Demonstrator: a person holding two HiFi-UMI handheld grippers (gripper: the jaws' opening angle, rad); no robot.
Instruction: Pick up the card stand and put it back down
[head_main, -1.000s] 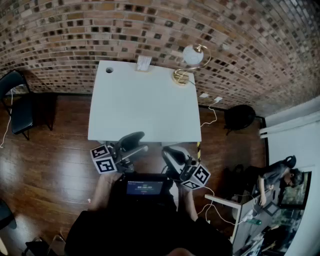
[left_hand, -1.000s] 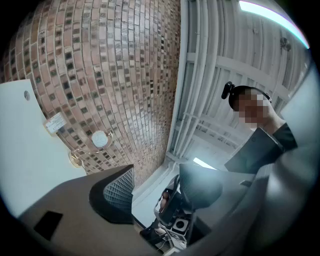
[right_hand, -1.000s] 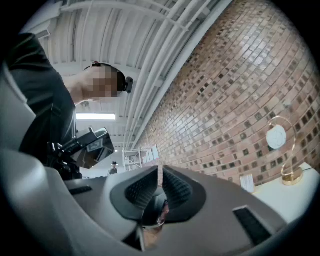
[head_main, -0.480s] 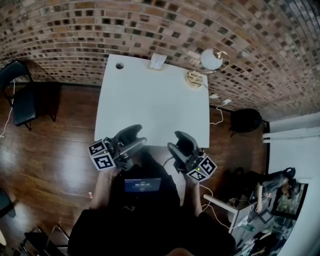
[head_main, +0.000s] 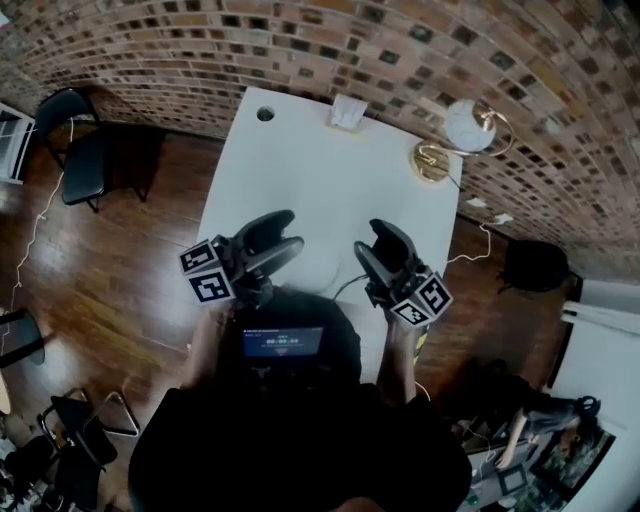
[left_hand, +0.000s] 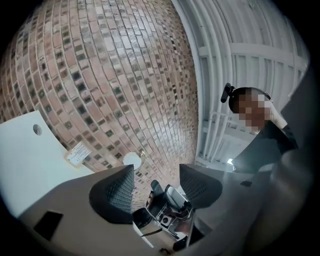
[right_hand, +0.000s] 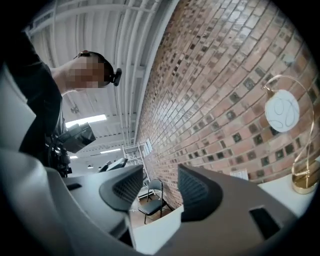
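The left gripper (head_main: 283, 236) and the right gripper (head_main: 376, 247) are hovering over the near edge of the white table (head_main: 300, 170). Both are keeping their fingers apart and holding nothing, and the right one's fingers have just been opening. Only the left gripper view is looking across at the right gripper. The right gripper view is looking at a black chair (right_hand: 152, 196) instead. The card stand (head_main: 347, 110) is sitting at the table's far edge, well apart from both grippers. A gold lamp (head_main: 456, 138) is standing to its right.

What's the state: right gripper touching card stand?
Apart. Head view: right gripper at the near side of the table, card stand at its far edge, bare top between.
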